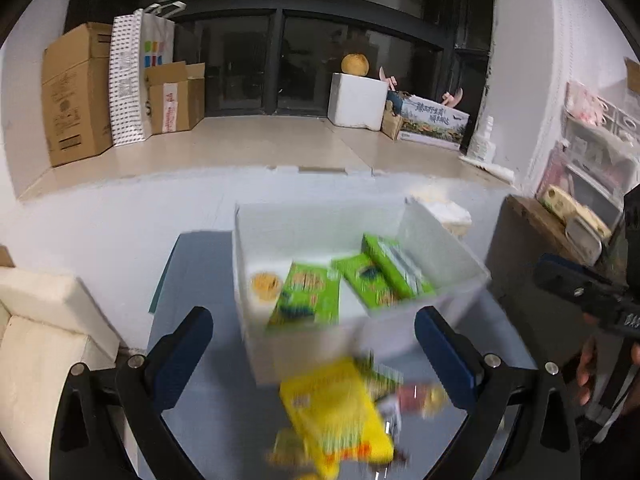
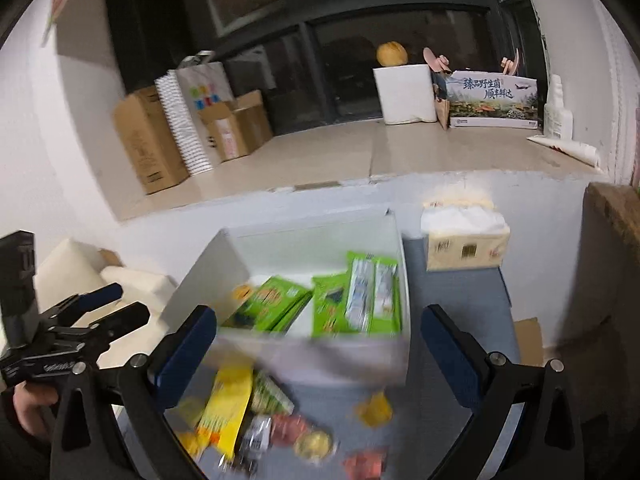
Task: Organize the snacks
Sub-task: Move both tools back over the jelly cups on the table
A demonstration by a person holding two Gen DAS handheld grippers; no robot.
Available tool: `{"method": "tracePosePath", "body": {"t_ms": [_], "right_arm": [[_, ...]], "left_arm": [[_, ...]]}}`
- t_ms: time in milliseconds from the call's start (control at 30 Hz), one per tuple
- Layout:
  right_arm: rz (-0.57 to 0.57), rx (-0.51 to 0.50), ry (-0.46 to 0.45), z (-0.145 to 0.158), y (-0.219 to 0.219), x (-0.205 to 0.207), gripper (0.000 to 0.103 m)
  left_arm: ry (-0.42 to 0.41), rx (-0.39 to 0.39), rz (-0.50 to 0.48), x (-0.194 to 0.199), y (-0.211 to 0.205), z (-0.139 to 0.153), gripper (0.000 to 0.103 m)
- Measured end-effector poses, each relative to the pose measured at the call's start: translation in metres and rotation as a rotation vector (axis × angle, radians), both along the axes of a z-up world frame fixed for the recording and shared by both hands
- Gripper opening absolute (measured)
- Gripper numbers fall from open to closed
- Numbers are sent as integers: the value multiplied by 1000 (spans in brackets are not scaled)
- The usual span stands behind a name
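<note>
Two tongs: your left tongs [image 1: 314,356] and right tongs [image 2: 320,354] are both spread wide, grasping nothing.
Bin: white bin [image 2: 304,354] on the blue tabletop [image 2: 460,304] contains green snack packs [image 2: 356,300].
Loose snacks: yellow packet [image 1: 336,412] and small wrapped pieces [image 2: 312,444] lie on the tabletop in front of the bin.

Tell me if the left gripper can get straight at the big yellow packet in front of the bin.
Probably yes. The left gripper is open and empty, and the yellow packet lies on the table just ahead between its fingers, in front of the white bin. Small snacks crowd its right edge, but nothing covers it.
</note>
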State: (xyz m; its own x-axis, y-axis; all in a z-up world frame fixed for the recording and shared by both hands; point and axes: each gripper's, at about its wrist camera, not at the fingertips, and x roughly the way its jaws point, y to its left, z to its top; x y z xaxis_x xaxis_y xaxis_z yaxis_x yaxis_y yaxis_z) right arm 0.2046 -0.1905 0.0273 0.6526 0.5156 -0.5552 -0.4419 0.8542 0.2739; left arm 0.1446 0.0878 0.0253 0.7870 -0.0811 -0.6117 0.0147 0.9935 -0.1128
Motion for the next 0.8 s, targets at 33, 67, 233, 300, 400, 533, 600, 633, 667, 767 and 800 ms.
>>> {"method": "tracePosePath", "body": {"t_ms": [33,67,233,300,400,533,600,633,667,767,800], "right_arm": [[13,-2,3,-6,-4,-14,103],[22,-15,12,-13,-7,-28,103],[-61,-138,90,-77,-22,-87,103],[-67,-142,151,-100,-24,-96,103],[-55,-171,188,-119,-18,-96,103],[-25,-207,167,-123,-5,-85,103],[-11,-224,178,-127,2,-76,103],[-11,-227,184,-130,2,-73,103],[-11,-235,187,-133,4,-70,103],[-12,-264,216,-143,8,-60,79],[-16,-273,231,-147,8,-58,48]], "left_arm": [[2,-4,2,-16,0,-6,103],[6,-16,4,-32,-1,-14,103],[43,-45,33,-88,-2,-51,103],[66,-48,43,-102,-4,-64,103],[79,-52,29,-115,-6,-76,103],[105,-43,40,-116,-7,-86,103],[121,-47,46,-114,-7,-90,103],[121,-51,44,-114,-8,-91,103],[122,-54,42,-115,-8,-92,103],[125,-55,35,-115,-10,-94,103],[128,-53,31,-114,-12,-95,103]]}}
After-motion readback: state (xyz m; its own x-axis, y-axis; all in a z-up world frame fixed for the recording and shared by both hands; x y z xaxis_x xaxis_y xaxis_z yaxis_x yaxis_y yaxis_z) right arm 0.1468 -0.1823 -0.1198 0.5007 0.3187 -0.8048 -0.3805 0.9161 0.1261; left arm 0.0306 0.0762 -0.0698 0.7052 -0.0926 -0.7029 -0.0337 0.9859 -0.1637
